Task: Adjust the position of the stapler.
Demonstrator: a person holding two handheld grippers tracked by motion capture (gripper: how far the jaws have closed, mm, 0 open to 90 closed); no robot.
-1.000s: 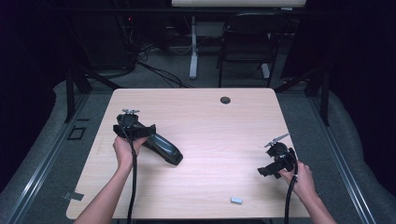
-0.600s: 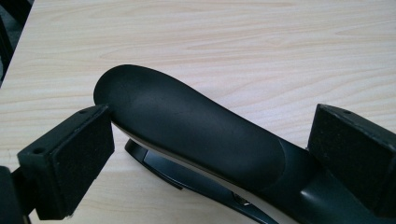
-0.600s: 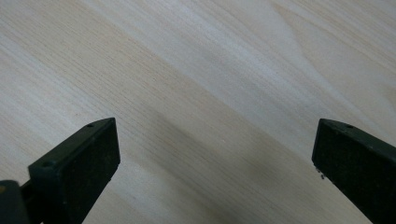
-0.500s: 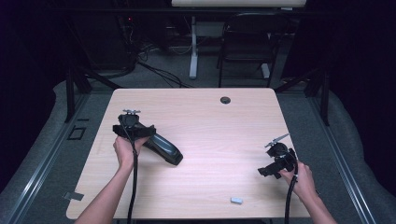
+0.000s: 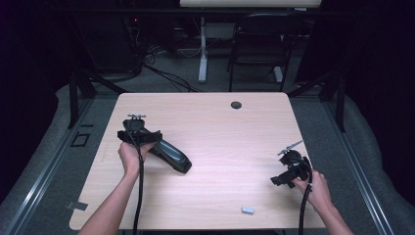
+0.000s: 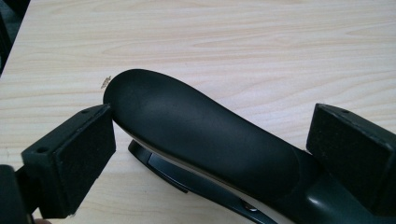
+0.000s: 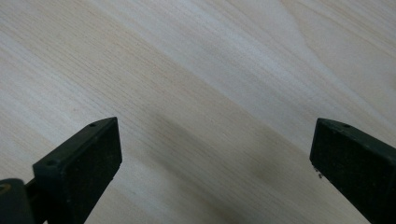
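A black stapler (image 5: pixel 172 155) lies on the light wooden table (image 5: pixel 220 137), left of centre. My left gripper (image 5: pixel 155 145) is held by a hand at the stapler's rear end. In the left gripper view the stapler's smooth curved top (image 6: pixel 201 140) runs between the two wide-apart jaws of the left gripper (image 6: pixel 210 154). The left pad (image 6: pixel 74 158) sits close beside its rounded tip, and the right pad (image 6: pixel 350 154) stands apart from it. My right gripper (image 5: pixel 280 180) is low over bare wood at the table's right. In its own view the right gripper (image 7: pixel 215 158) stands open with nothing between the jaws.
A small grey-white block (image 5: pixel 248 210) lies near the front edge, left of the right hand. A dark round grommet (image 5: pixel 236 105) sits near the table's far edge. A chair (image 5: pixel 254 44) and cables stand on the floor beyond the table.
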